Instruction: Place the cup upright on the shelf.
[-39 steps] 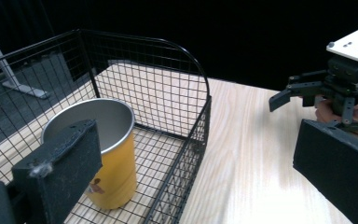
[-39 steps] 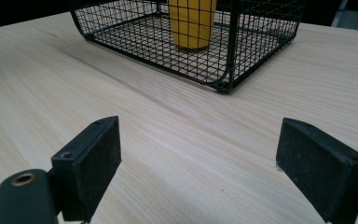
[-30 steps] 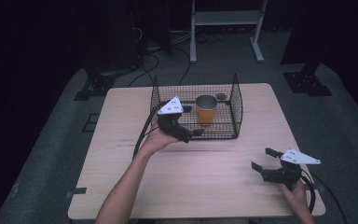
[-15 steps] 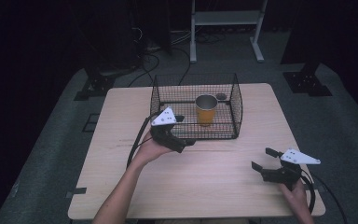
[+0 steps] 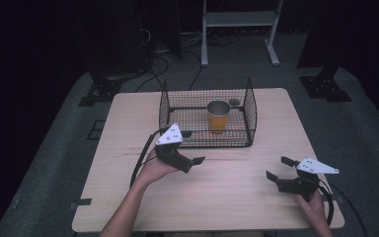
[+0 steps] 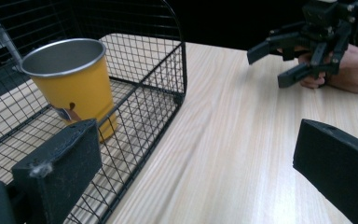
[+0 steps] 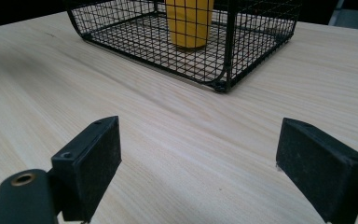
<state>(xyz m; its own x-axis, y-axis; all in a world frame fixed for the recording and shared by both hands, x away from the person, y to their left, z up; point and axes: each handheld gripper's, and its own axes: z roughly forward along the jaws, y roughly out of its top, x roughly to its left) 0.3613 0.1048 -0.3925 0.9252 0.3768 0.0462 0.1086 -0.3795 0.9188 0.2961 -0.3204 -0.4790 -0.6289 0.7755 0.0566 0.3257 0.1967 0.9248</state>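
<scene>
A yellow cup point(image 5: 218, 118) with a metal rim stands upright inside a black wire basket point(image 5: 250, 113) at the back middle of the wooden table point(image 5: 227, 197). My left gripper point(image 5: 193, 146) is held just in front of the basket's front left corner, open and holding nothing. In the left gripper view the cup point(image 6: 74, 84) sits behind the basket mesh point(image 6: 168, 79), left of my open left gripper point(image 6: 196, 172). My right gripper point(image 5: 276, 167) hovers near the table's front right, open and holding nothing. Far ahead of my open right gripper point(image 7: 198, 158) are the cup point(image 7: 189, 21) and the basket point(image 7: 242, 51).
A small dark round object point(image 5: 234, 102) lies in the basket behind the cup. Bare tabletop stretches between the two grippers. Beyond the table stand a white frame point(image 5: 237, 19) and dark equipment bases with cables on the floor.
My left gripper has drawn back from the basket, down and toward the person, away from the cup. The right gripper has stayed where it was.
</scene>
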